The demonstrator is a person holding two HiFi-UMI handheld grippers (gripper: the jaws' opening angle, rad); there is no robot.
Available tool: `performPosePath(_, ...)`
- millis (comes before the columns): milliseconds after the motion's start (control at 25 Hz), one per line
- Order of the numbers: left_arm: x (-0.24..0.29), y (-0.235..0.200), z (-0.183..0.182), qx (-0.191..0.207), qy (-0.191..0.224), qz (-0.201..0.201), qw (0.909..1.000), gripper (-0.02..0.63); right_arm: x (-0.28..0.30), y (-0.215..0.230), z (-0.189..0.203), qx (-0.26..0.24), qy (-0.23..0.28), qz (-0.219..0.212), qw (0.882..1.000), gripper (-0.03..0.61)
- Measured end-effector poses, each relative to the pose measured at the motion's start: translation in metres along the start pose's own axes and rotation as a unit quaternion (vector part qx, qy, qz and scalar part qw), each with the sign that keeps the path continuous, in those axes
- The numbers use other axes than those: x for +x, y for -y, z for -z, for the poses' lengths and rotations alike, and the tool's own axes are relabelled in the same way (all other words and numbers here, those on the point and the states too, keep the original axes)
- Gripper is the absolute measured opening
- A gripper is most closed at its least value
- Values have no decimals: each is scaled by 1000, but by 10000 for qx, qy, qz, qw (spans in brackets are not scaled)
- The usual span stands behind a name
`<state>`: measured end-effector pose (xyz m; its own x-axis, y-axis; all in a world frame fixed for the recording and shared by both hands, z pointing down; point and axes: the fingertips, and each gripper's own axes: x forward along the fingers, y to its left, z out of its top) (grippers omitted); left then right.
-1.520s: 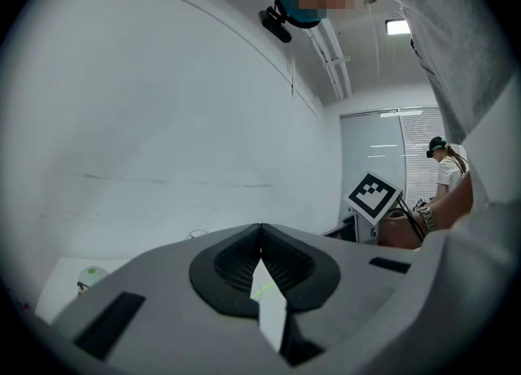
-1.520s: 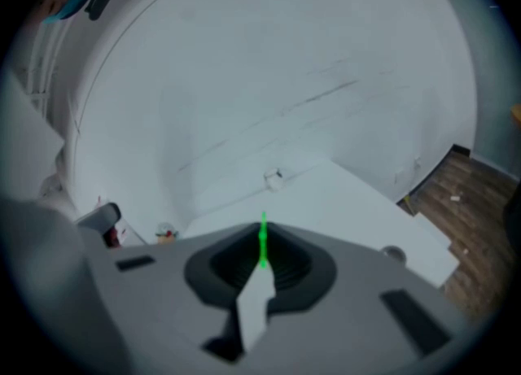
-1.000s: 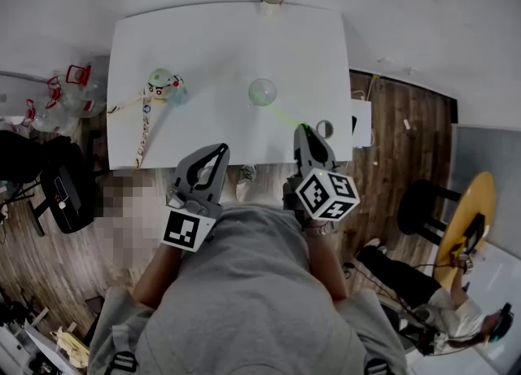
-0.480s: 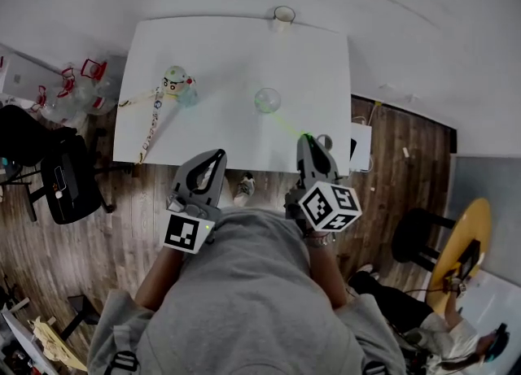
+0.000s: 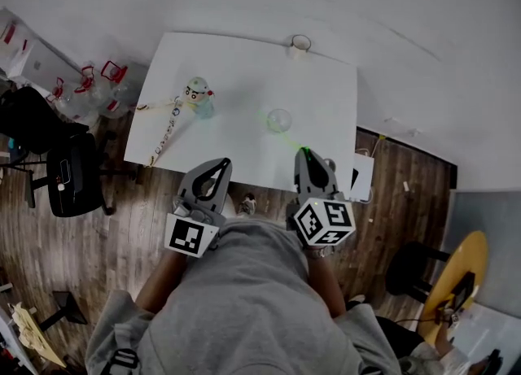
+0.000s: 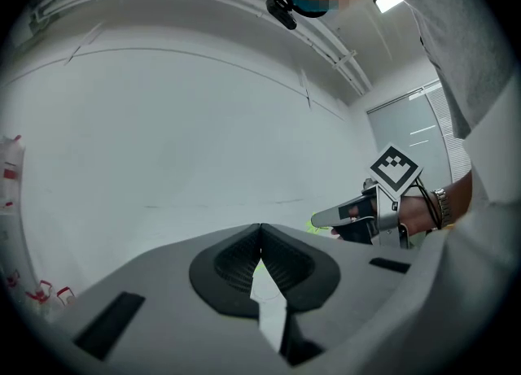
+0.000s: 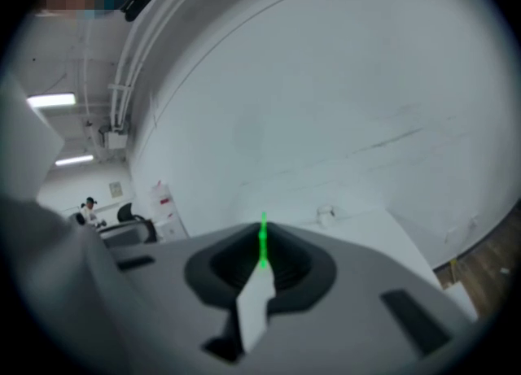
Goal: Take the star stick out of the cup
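Probable star stick point(image 7: 262, 242) in right gripper point(image 5: 303, 153)

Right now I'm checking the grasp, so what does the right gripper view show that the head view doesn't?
Only the right gripper view: the jaws of the right hand-held gripper shut on the green stick. Only the head view: the clear cup, the doll and the left hand-held gripper. Both: the stick, the white table and the small cup at its far edge.
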<state>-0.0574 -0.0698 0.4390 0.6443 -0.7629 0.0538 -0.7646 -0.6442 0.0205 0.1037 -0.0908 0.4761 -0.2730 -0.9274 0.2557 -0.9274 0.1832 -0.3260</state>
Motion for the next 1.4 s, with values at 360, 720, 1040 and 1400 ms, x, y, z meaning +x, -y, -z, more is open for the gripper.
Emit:
performPosePath(360, -9, -12, -12, 145, 126, -297, 9994, 32, 6, -21, -9, -643, 64, -346, 9973, 44)
performPosePath(720, -8, -13, -10, 116, 115, -370, 9992, 32, 7, -29, 0, -901, -60, -516, 9946, 44)
performPosePath(1040, -6, -15, -9, 102, 144, -395, 9991, 32, 5, -29, 6, -998, -112, -561, 9934, 44)
performPosePath(1400, -3, -23, -16, 182, 231, -406, 9987, 32, 6, -31, -9, -1209, 44, -589, 9909, 44)
